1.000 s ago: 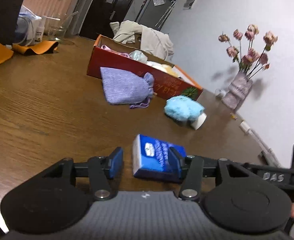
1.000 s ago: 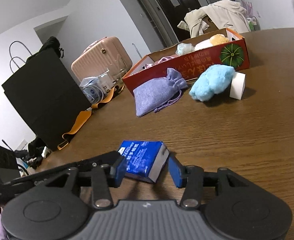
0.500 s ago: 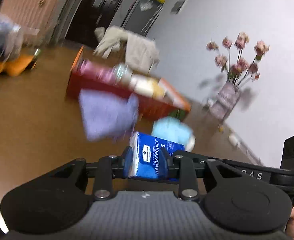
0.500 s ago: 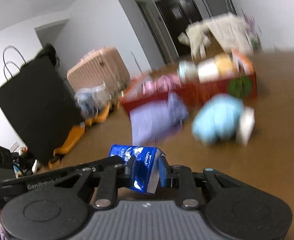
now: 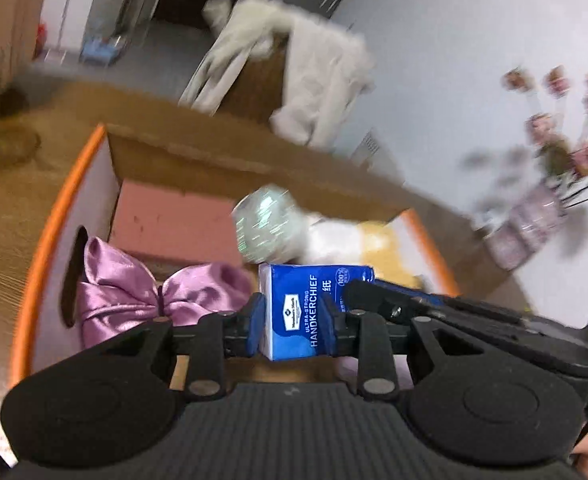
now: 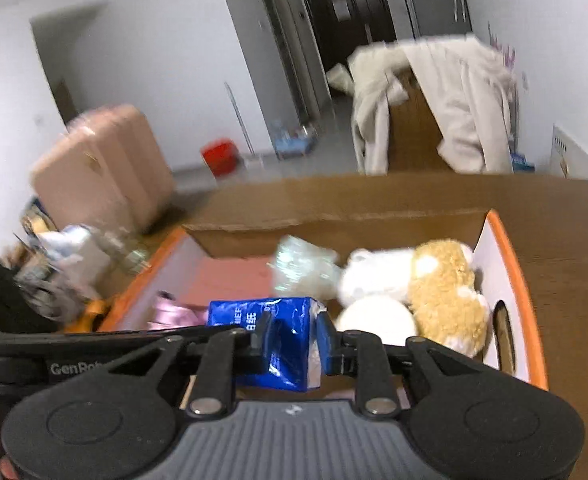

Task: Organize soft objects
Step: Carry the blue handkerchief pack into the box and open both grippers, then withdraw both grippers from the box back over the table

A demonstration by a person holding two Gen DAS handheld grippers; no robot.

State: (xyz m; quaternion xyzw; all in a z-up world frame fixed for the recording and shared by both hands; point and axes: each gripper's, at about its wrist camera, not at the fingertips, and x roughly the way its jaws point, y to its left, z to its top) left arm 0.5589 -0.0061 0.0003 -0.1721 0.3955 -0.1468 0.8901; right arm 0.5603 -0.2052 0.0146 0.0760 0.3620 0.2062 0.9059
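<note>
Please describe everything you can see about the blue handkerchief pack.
The handkerchief pack is a small block in glossy blue plastic wrap with a white end face, printed "ULTRA-STRONG HANDKERCHIEF". The wrap dents where it is squeezed. It is held in the air over the open cardboard box, at one end by the left gripper and at the other by the right gripper, whose jaws are closing on it. Only the blue pads touch it.

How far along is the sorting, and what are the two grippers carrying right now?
Done: the orange-rimmed cardboard box already holds a purple satin bow, a tan plush toy, a white plush and a crinkly clear bag.
In hand: left gripper and right gripper both clamp the blue handkerchief tissue pack, held over the box; the right jaws are closing on it.
Left: releasing it inside. Anything remaining outside the box is out of view.
</note>
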